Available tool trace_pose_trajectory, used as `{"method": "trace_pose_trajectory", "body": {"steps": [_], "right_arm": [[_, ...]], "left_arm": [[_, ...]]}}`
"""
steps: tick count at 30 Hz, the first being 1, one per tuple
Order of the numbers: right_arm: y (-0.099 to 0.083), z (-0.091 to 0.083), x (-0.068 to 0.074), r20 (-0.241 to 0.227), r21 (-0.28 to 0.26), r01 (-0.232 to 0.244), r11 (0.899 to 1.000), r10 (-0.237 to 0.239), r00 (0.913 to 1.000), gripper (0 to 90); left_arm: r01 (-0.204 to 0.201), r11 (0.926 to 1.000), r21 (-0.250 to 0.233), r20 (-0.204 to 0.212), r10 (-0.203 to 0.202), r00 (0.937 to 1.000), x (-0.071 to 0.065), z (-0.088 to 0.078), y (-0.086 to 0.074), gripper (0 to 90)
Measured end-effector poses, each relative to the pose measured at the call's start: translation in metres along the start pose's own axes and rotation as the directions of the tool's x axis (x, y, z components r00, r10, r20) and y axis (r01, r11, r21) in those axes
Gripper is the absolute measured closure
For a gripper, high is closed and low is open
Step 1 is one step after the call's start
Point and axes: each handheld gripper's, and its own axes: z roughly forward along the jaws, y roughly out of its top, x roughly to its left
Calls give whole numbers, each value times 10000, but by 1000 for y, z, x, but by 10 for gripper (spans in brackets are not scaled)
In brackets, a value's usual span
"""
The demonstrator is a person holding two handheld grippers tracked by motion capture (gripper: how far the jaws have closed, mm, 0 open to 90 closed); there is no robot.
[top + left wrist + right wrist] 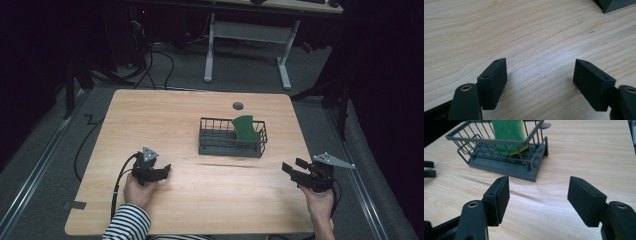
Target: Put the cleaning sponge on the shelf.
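Wooden table [150, 120]: one wire basket [231, 145], one green sponge [245, 128], two grippers.

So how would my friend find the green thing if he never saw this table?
Look at the wooden table, then at the dark wire basket near its middle. The green sponge stands leaning at the basket's right end, poking above the rim. It is the table's one bright green thing, with a yellowish edge.

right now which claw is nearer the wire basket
The right claw: its view looks straight at the wire basket holding the green sponge, close ahead. The left claw sits farther off, catching just a basket corner.
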Motion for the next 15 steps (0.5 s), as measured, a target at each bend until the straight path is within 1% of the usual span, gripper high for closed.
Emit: {"method": "trace_pose_trajectory", "body": {"steps": [3, 4, 8, 14, 15], "right_arm": [[-8, 3, -1, 67, 29, 38, 10000, -39, 10000, 351], [-8, 3, -1, 67, 29, 38, 10000, -39, 10000, 351], [-15, 7, -3, 161, 0, -58, 10000, 58, 9999, 353], [-21, 15, -3, 270, 93, 52, 9999, -55, 9996, 354], [-24, 18, -3, 341, 152, 76, 9999, -81, 9994, 355]], "left_arm": [[-1, 10000, 0, -1, 1, 10000, 0, 0, 0, 277], [-4, 10000, 2, 1, 4, 10000, 0, 0, 0, 277], [-8, 10000, 3, -4, 8, 10000, 0, 0, 0, 276], [3, 10000, -9, -11, -3, 10000, 0, 0, 0, 276], [1, 10000, -6, -12, -1, 10000, 0, 0, 0, 276]]}}
